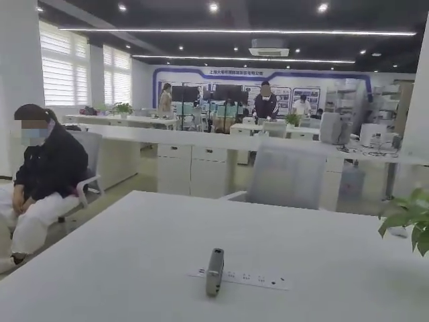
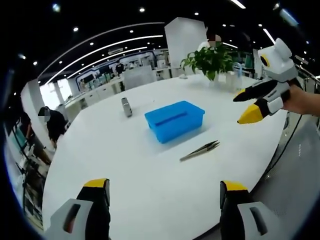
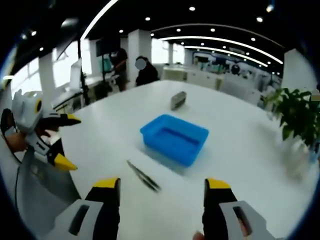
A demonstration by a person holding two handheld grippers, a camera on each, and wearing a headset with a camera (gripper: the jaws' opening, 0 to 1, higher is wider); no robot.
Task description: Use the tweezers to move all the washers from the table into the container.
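Head view first: the gaze is up and out across the wide white table point(image 1: 134, 255). A small grey oblong device point(image 1: 214, 271) stands on a flush white power strip point(image 1: 258, 277). A grey-backed office chair point(image 1: 288, 173) sits at the table's far edge, a leafy green potted plant point(image 1: 410, 218) pokes in at the right, and a seated person in a black jacket point(image 1: 41, 176) is off to the left. Over to the left gripper view: the left gripper point(image 2: 165, 186) hangs above the near edge of the table, its yellow-tipped jaws spread wide and holding nothing. Ahead of it the slim metal tweezers point(image 2: 200, 150) lie flat on the tabletop, just beside the open blue plastic rectangular container point(image 2: 175, 120) and not touching it. The grey device is beyond the container and the plant is at the far side. At the right hangs the right gripper point(image 2: 243, 109), in the air over the table edge, jaws parted and empty. Now the right gripper view: its own jaws stand well apart at the bottom with nothing between them. The tweezers point(image 3: 143, 176) lie just ahead on the table, between the jaws and the container point(image 3: 175, 137). The left gripper point(image 3: 71, 141) shows at the left, jaws apart and empty too.
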